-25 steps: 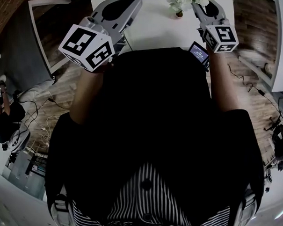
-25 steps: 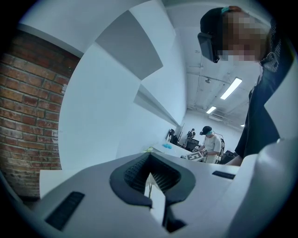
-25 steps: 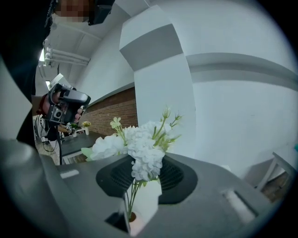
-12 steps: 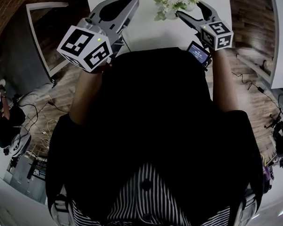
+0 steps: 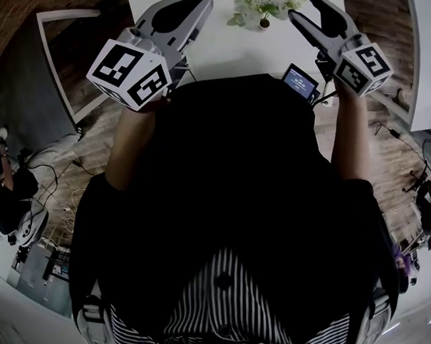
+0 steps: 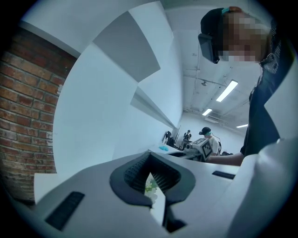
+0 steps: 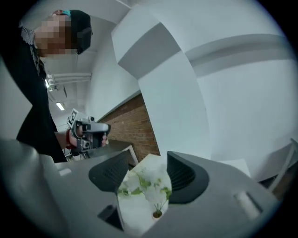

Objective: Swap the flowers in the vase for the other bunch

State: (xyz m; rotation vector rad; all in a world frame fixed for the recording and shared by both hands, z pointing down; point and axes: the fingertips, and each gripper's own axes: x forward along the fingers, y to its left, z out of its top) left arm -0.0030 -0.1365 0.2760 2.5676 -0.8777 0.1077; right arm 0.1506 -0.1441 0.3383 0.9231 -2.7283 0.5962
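**A:** Where are the flowers (image 5: 262,4) sitting?

**B:** They are sitting at the far edge of the white table (image 5: 228,43), between the two claws and nearer the right one. The white blooms are pointing to the far side. The stems are running back toward the near side, ending at a small brown round thing (image 5: 264,23).

**A:** Is the bunch standing or lying?

**B:** I cannot tell, and I cannot tell whether that brown round thing is a vase mouth. The top of the head view is cutting off the blooms.

**A:** What is the right gripper (image 7: 148,158) doing?

**B:** Its jaws are standing apart and closing, with nothing between the pads. The flowers are only showing through the gap, on the table beyond.

**A:** And the left gripper (image 6: 149,154)?

**B:** Its tips are meeting, gripping nothing. Only a sliver of bloom is showing through the slit below them.

**A:** Is anything else showing?

**B:** A small lit screen (image 5: 299,80) is sitting at the table's near edge, with the person's dark torso hiding the rest.
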